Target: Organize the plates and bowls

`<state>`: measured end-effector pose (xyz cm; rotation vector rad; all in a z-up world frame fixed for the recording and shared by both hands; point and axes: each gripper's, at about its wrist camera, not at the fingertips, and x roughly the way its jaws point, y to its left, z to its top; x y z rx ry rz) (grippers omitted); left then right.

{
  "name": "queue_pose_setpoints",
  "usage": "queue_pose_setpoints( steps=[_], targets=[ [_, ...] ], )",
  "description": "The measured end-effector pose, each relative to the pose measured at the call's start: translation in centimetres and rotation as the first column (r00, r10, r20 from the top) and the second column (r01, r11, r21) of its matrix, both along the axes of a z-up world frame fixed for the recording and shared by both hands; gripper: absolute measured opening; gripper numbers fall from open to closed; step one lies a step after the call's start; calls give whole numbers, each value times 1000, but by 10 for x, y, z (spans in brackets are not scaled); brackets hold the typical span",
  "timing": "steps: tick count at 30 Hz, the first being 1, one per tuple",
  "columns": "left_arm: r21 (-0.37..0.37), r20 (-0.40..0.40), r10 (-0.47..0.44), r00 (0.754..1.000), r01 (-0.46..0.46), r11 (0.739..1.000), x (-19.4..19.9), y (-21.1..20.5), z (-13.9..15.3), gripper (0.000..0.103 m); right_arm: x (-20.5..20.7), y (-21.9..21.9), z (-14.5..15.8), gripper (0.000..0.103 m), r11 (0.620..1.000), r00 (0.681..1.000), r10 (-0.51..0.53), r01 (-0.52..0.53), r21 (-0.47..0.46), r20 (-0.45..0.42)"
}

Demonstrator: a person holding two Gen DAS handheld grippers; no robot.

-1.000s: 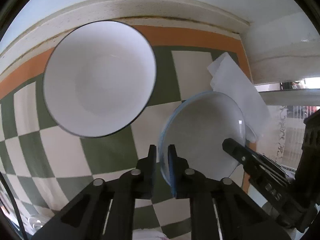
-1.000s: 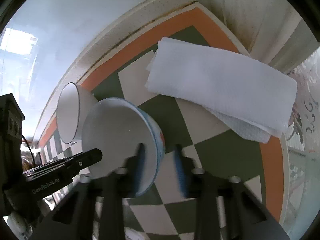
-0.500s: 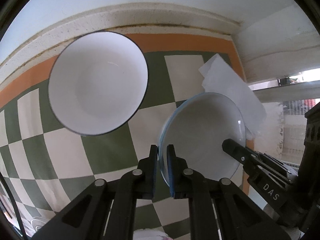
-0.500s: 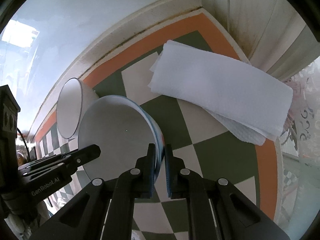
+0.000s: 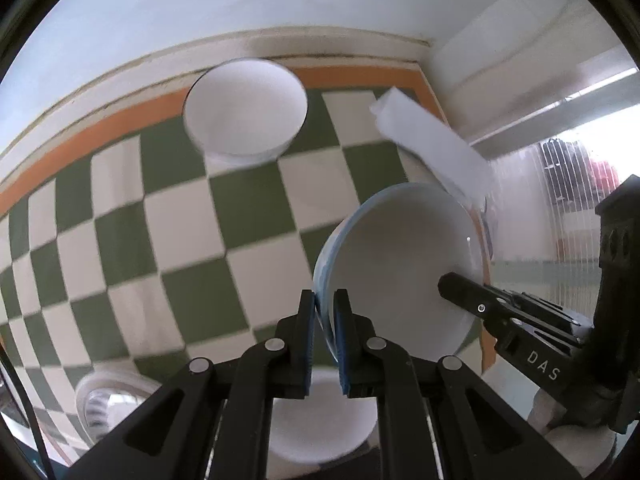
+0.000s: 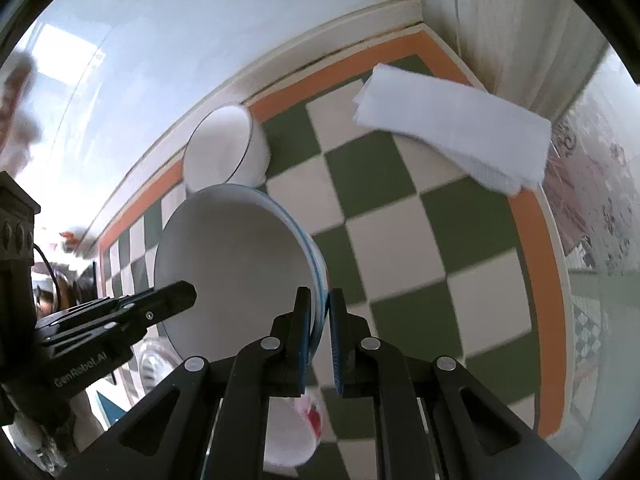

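"DAS" marks the right gripper (image 5: 460, 288); "GenRobot.AI" the left gripper (image 6: 180, 294).

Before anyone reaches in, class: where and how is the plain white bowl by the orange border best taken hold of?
Grip the white bowl by its thin rim, one finger inside and one outside the wall. It sits upright and open on the checkered surface, clear of the folded paper towel, so coming down from above onto the near rim looks easiest. Both grippers now hold the blue-rimmed bowl, so one must likely free up first.
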<state>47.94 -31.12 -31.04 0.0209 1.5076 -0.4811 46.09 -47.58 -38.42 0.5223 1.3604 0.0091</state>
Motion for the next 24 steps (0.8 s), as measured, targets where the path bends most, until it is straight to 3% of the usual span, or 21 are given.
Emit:
queue_pose_setpoints(
  steps=[11,24],
  targets=[
    [-26,-29,-4,1000,3,1000,-68,50,5,7,-79,50,8,11,999,999,44,-45,-2,-31],
    [29,-101,-19,995,22,999,-93,61,-34,7,-107,67,-35,11,999,992,52,-50,13,-116]
  ],
)
